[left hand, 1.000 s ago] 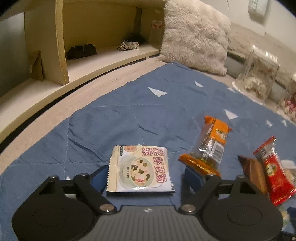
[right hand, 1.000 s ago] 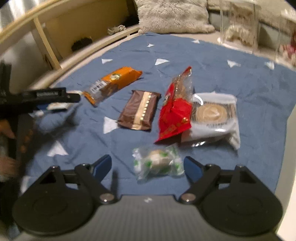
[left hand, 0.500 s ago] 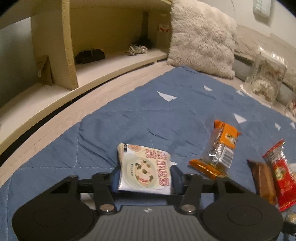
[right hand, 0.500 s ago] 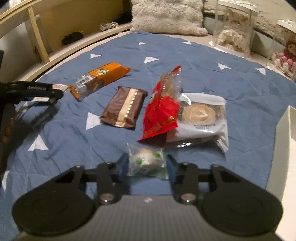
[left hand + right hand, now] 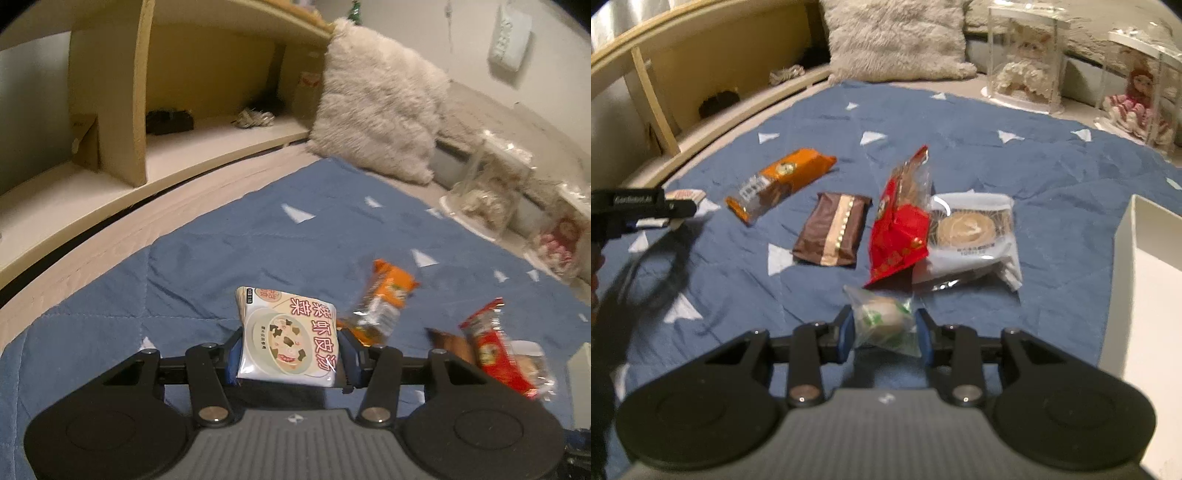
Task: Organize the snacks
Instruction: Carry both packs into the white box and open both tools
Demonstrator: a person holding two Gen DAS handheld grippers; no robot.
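Left wrist view: my left gripper (image 5: pixel 290 350) pinches a soup packet (image 5: pixel 288 341); my right gripper (image 5: pixel 884 334) pinches a clear-wrapped green-and-white snack (image 5: pixel 882 321).

Both grippers closed since 1 s ago: left gripper (image 5: pixel 290 356) lifted soup packet (image 5: pixel 288 341), right gripper (image 5: pixel 884 332) clamped green candy (image 5: pixel 882 319).

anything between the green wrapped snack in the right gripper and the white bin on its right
Nothing visible does. The right gripper holds the green wrapped snack, and only bare blue quilt lies between it and the white bin.
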